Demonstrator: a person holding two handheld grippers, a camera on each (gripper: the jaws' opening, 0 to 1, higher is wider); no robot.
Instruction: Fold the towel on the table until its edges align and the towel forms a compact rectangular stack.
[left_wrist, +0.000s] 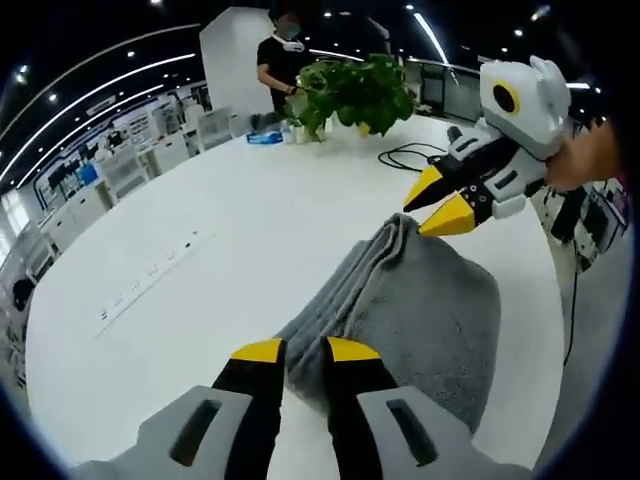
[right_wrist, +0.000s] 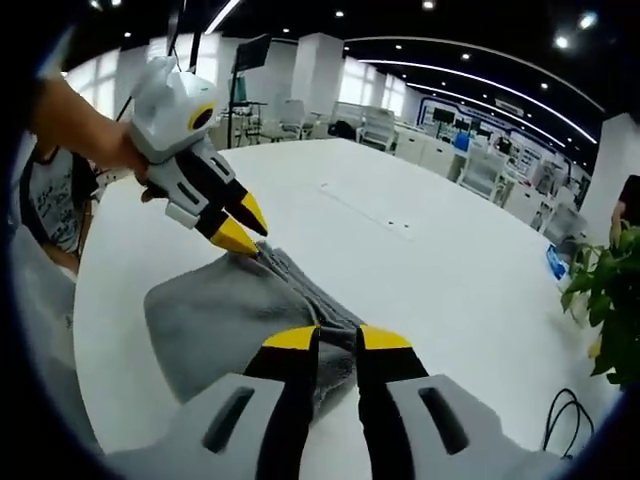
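Observation:
A grey towel (left_wrist: 420, 300) lies folded on the round white table (left_wrist: 230, 230), with a bunched ridge of folds along one long side. My left gripper (left_wrist: 305, 350) hovers over the near end of that ridge, its yellow-tipped jaws slightly apart with nothing clamped between them. My right gripper (left_wrist: 438, 200), held by a hand (left_wrist: 590, 155), points at the far end of the ridge, tips a little apart. In the right gripper view the towel (right_wrist: 215, 310) runs from my right gripper (right_wrist: 338, 338) to my left gripper (right_wrist: 243, 225), whose lower tip touches the towel's corner.
A potted plant (left_wrist: 355, 90) and a blue packet (left_wrist: 265, 138) stand at the table's far side, with a person (left_wrist: 280, 60) behind. A black cable (left_wrist: 410, 155) lies near the plant. A socket strip (left_wrist: 150, 280) is set into the tabletop. Chairs (right_wrist: 375, 125) ring the table.

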